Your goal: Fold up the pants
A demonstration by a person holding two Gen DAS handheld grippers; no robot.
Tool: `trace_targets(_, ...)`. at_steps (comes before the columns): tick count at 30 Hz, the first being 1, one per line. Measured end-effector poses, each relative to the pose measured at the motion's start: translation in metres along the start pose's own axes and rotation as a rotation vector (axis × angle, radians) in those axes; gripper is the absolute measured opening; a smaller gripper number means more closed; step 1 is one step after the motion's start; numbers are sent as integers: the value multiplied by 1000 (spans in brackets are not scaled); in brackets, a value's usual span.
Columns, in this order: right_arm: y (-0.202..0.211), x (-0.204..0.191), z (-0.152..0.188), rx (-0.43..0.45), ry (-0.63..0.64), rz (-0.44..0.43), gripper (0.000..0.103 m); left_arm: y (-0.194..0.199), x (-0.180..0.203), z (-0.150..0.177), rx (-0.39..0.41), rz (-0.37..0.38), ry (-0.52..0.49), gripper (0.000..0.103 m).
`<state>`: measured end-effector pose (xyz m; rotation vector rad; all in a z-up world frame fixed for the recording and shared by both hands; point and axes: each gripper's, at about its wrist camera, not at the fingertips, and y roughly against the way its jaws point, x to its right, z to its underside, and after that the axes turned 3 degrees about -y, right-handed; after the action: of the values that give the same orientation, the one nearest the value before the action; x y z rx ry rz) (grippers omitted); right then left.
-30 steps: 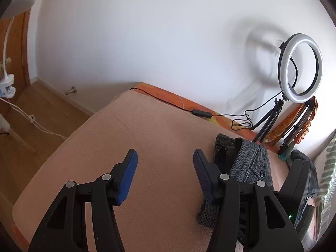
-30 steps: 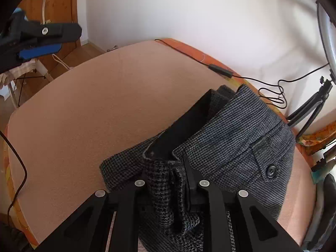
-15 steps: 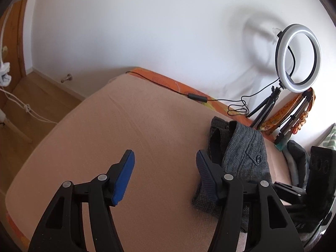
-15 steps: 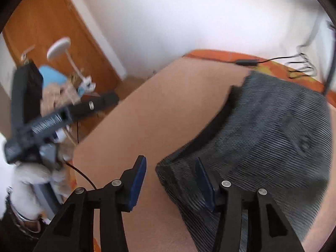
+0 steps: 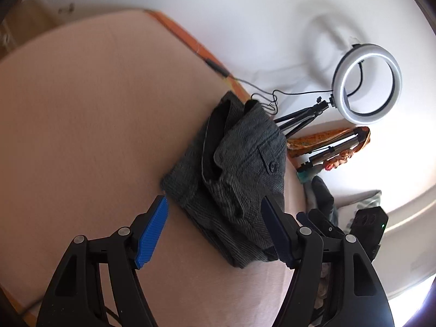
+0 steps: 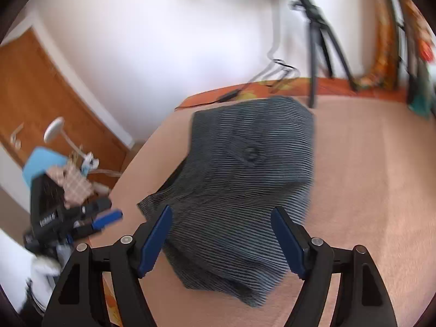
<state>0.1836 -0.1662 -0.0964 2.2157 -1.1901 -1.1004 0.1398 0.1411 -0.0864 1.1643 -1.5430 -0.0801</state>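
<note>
The grey checked pants (image 5: 239, 169) lie folded into a thick bundle on the peach bed cover (image 5: 81, 114), a buttoned back pocket on top. They also show in the right wrist view (image 6: 245, 190), blurred. My left gripper (image 5: 215, 231) is open and empty, its blue pads either side of the bundle's near end, above it. My right gripper (image 6: 223, 239) is open and empty, also just above the bundle's near edge. The left gripper also shows at the left of the right wrist view (image 6: 106, 218).
A ring light (image 5: 366, 83) on a tripod stands past the bed's far edge, with a cable (image 5: 261, 95) running along an orange sheet edge. Another tripod (image 5: 332, 150) and a dark device (image 5: 368, 226) are at the right. A wooden door (image 6: 54, 95) and lamp are left.
My right gripper let go of the pants, opened and drew back. My left gripper swung right, so the bundle now sits between its pads.
</note>
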Motion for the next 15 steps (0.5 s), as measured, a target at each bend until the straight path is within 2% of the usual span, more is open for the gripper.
trace_targets(3,6,20,-1,4,-67,-14,80,-12,-2,6,-22,15,44,70)
trace_targets(10,7,44,-3,-9,-131,-31,82,-32,-5,8,-20,-24,69,70)
trace_targets(15,1,52,-6,-15,-153,-53,83,-39,-11,11,3,11,138,70)
